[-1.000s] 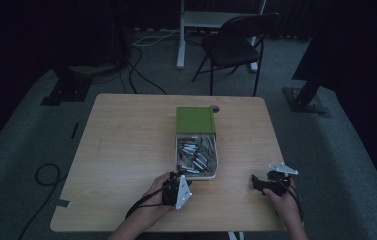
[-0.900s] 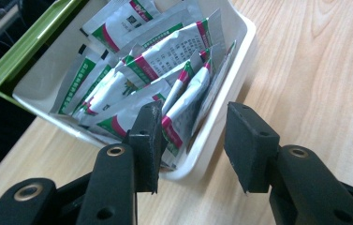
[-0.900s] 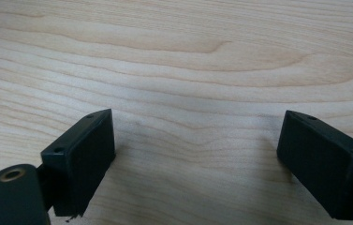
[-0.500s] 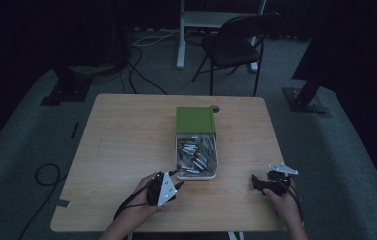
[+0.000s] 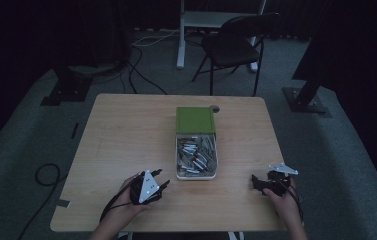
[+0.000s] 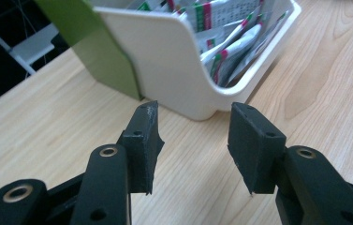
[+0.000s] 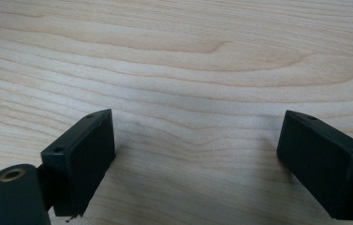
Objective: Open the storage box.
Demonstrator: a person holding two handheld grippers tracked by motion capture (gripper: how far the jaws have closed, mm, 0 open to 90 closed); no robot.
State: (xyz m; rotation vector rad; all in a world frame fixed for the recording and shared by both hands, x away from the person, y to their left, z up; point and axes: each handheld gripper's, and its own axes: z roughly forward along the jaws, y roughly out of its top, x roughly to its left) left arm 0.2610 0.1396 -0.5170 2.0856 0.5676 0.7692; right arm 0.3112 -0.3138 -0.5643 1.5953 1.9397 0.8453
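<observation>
Wooden worktop [image 5: 126, 135] under both my hands. White bin [image 6: 174, 70] with its green lid [image 6: 94, 47] slid back sits just ahead of my left fingers [image 6: 143, 136], packed with sachets [image 6: 230, 42]. My left gripper [image 6: 194, 145] is released, nothing between, just short of the bin corner. My right gripper [image 7: 197, 159] is spread wide, empty, over bare wood, well right of the bin.
</observation>
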